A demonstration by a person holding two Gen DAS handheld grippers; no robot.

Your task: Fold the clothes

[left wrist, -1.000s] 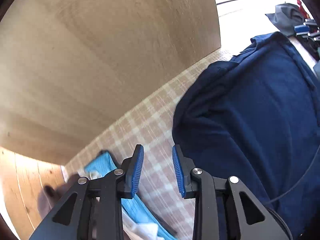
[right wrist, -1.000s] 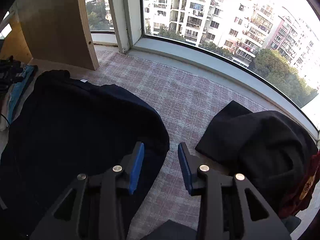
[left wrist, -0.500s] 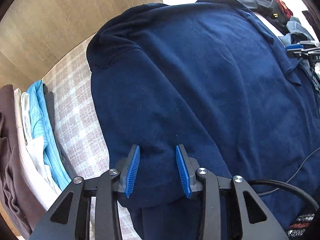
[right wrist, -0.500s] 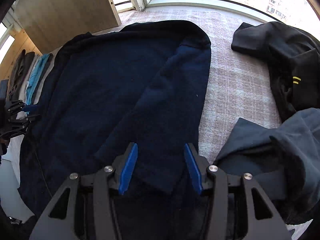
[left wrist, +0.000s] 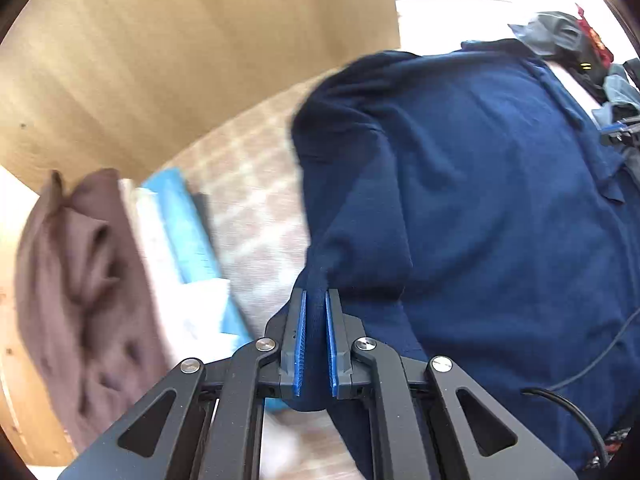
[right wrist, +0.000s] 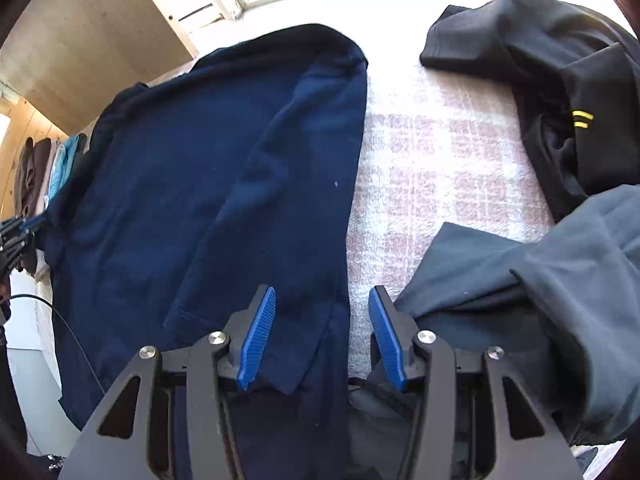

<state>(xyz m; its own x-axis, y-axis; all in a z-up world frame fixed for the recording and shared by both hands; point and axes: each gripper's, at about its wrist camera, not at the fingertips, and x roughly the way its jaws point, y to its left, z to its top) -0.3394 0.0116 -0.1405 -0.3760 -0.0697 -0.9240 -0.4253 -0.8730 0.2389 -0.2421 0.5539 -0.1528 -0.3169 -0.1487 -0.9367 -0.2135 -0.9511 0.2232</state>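
**Left sleeve pinched, right jaws waiting**

The left gripper (left wrist: 315, 300) has its pads almost together, with a fold of the navy shirt (left wrist: 480, 200) clamped between them. The fold looks like the sleeve end on that side. The rest of the shirt spreads ahead and to the right of this gripper over the checked cloth (left wrist: 248, 184). To its left lies a stack of clothes (left wrist: 120, 248), blurred in this view.

The right gripper (right wrist: 322, 300) is wide open and holds nothing. It hangs over the shirt's near edge: the left pad is above navy fabric, the right pad above a grey garment (right wrist: 540, 280) lying just beside the shirt. Ahead and to the right sits a black garment (right wrist: 560, 80), apart from the shirt. On this side the sleeve already appears laid inward over the body.

My reading is that the step in hand is folding in the left sleeve. The next move calls for carrying the pinched fabric across towards the shirt's middle, laying it flat without dragging the body, then opening the pads.
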